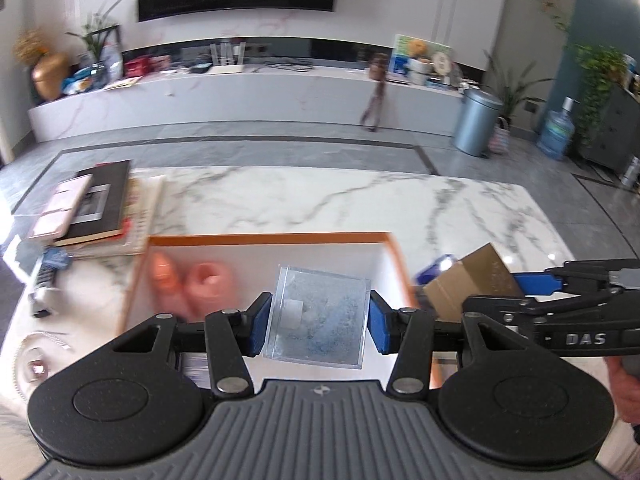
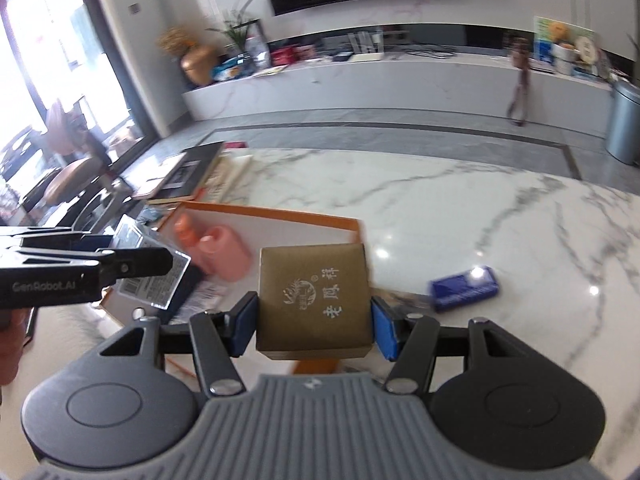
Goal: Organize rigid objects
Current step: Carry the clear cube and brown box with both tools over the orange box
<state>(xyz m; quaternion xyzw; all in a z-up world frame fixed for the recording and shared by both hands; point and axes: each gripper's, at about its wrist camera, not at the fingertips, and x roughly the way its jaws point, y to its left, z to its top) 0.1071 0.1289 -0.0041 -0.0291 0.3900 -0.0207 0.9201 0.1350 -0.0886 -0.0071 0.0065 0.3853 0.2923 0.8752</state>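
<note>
Already both of my grippers were loaded: my left gripper point(image 1: 318, 322) clamped a clear plastic case point(image 1: 318, 318) by its two side walls, and my right gripper point(image 2: 314, 322) pinched a small gold box point(image 2: 314, 300) the same way. Both hung above the orange-rimmed tray point(image 1: 264, 239) on the marble table point(image 1: 320, 196). The tray lay straight below and ahead of my left gripper, its long side running across my view, while my right sat just off the tray's right edge, so I judged the left nearer. Two pink bottles point(image 1: 188, 284) already lay in the tray's left part. The gold box bore Chinese characters; the grippers read "DAS" and "GenRobot.AI".
</note>
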